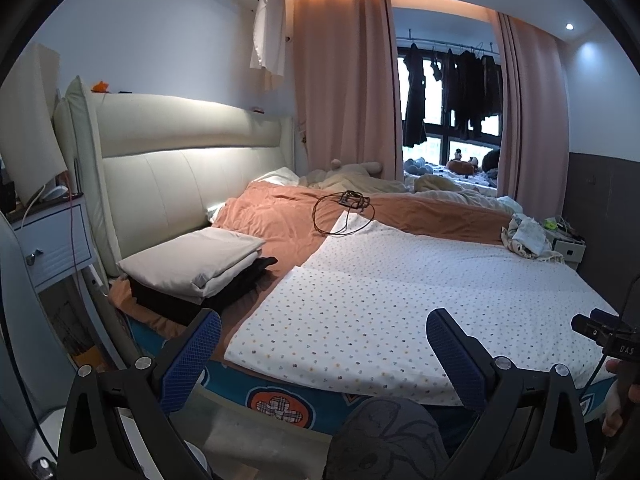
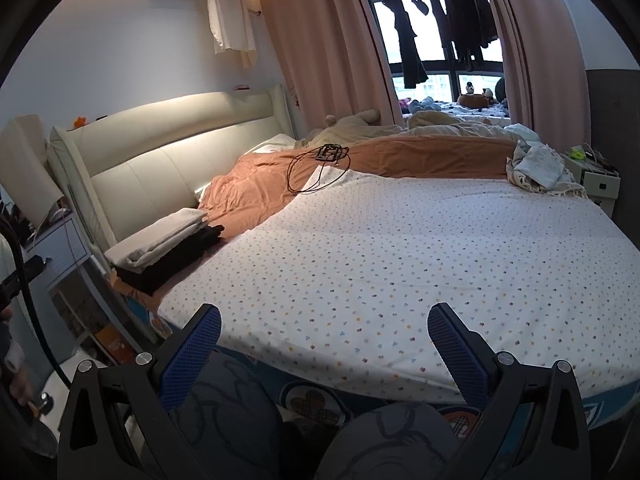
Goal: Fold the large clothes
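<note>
Both the left gripper (image 1: pixel 323 344) and right gripper (image 2: pixel 324 340) are held spread and empty above the bed (image 1: pixel 280 400). Folded clothes (image 1: pixel 200 268) are stacked by the headboard (image 1: pixel 168 168); a crumpled garment (image 2: pixel 540 168) is seen more fully from the right wrist.

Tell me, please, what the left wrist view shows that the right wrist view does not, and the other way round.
Only the left wrist view shows the nightstand drawer front with its knob and the other tool's black tip at the right edge.

Only the right wrist view shows the dotted sheet out to its right edge.

Both show the folded stack, white piece over black, the cable loop, the crumpled clothes, and an open tool: left, right.
</note>
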A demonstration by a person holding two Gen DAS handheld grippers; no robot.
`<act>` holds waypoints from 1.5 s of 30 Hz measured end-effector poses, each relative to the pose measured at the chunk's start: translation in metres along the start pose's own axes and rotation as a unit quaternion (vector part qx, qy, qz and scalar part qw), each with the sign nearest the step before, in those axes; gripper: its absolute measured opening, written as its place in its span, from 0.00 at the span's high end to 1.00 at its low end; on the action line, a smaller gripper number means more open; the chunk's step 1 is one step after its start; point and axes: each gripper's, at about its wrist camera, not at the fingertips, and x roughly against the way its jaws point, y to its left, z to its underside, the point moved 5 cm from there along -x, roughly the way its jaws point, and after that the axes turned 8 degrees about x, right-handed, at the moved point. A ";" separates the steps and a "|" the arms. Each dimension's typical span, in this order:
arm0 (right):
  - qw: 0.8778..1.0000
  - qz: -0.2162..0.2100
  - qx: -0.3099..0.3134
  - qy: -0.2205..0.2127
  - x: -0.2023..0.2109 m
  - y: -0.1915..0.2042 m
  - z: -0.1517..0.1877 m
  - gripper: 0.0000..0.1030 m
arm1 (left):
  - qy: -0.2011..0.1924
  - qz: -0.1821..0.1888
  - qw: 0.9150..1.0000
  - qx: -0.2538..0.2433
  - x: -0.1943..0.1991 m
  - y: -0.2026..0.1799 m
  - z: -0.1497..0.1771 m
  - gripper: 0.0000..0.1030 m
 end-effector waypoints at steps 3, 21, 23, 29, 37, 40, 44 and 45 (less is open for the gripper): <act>1.000 0.000 0.000 0.001 0.000 0.001 0.000 0.00 | 0.005 0.001 1.000 0.002 -0.002 0.001 0.001 0.00; 1.000 -0.006 -0.007 0.011 -0.003 0.003 0.002 0.00 | 0.010 -0.005 1.000 0.011 -0.003 0.005 0.006 0.00; 1.000 -0.008 -0.003 0.009 -0.002 0.005 0.001 0.00 | 0.010 -0.006 1.000 0.011 -0.003 0.005 0.006 0.00; 1.000 -0.011 0.001 0.010 -0.003 0.006 -0.001 0.00 | 0.009 -0.006 1.000 0.010 -0.004 0.005 0.006 0.00; 1.000 -0.010 0.002 0.005 -0.001 0.007 -0.001 0.00 | 0.012 -0.001 1.000 0.007 -0.002 0.001 0.006 0.00; 1.000 -0.010 0.001 0.006 -0.001 0.007 -0.001 0.00 | 0.012 0.000 1.000 0.005 -0.001 0.000 0.005 0.00; 1.000 -0.008 -0.001 0.006 0.001 0.006 0.000 0.00 | 0.012 0.001 1.000 0.004 0.000 -0.001 0.005 0.00; 1.000 -0.008 -0.002 0.005 0.002 0.006 0.000 0.00 | 0.013 0.001 1.000 0.004 0.000 -0.001 0.006 0.00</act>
